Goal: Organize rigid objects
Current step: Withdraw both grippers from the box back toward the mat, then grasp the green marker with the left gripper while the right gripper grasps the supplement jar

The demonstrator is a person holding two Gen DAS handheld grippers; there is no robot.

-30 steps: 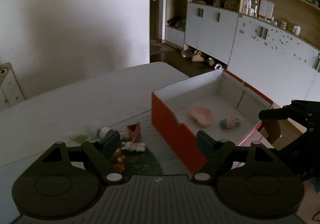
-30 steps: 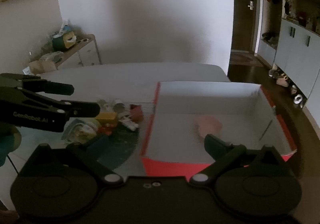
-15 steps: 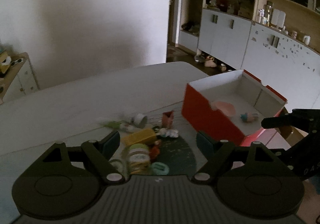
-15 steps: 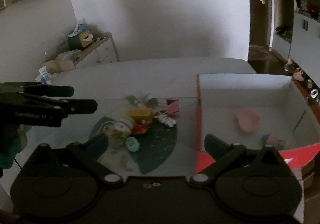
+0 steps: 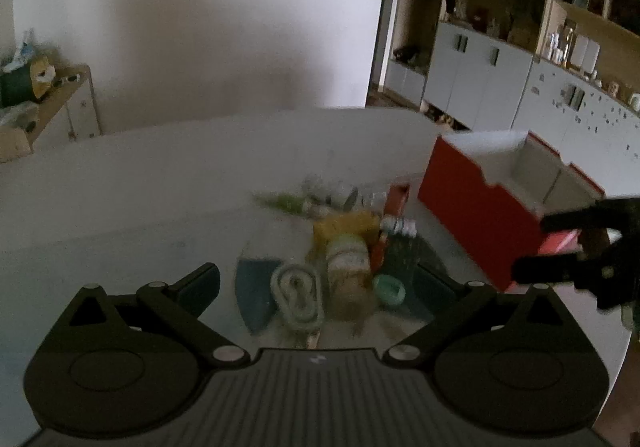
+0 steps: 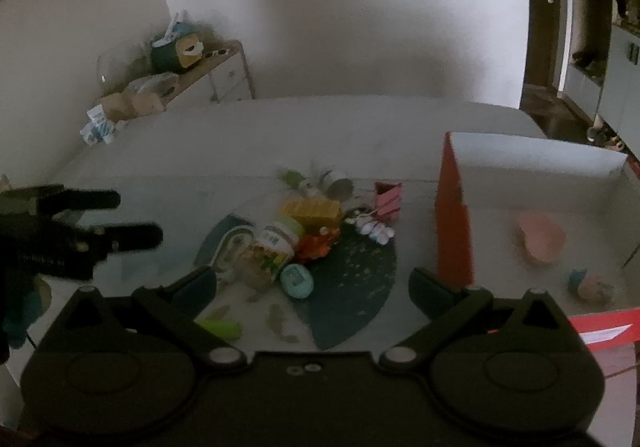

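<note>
A pile of small items lies on a dark round mat [image 6: 352, 279]: a green-lidded jar [image 6: 272, 247], a yellow box [image 6: 312, 209], a teal egg-shaped item [image 6: 297, 281], an orange item [image 6: 318, 245], a small pink box [image 6: 388, 197]. The red box [image 6: 454, 223] stands to the right with a pink heart dish [image 6: 540, 237] and a small figure [image 6: 592, 285] inside. My left gripper [image 5: 316, 287] is open and empty above the pile; the jar [image 5: 348, 255] lies between its fingers' line of sight. My right gripper [image 6: 312, 287] is open and empty near the pile.
The white table [image 6: 240, 135] runs to the far wall. A low cabinet [image 6: 208, 75] with clutter stands at the back left. White cupboards and shelves [image 5: 500, 67] line the right side. A green item [image 6: 220, 327] lies by the right gripper's left finger.
Both grippers have swung left from the red box toward the pile on the mat. Both stay open and empty.
</note>
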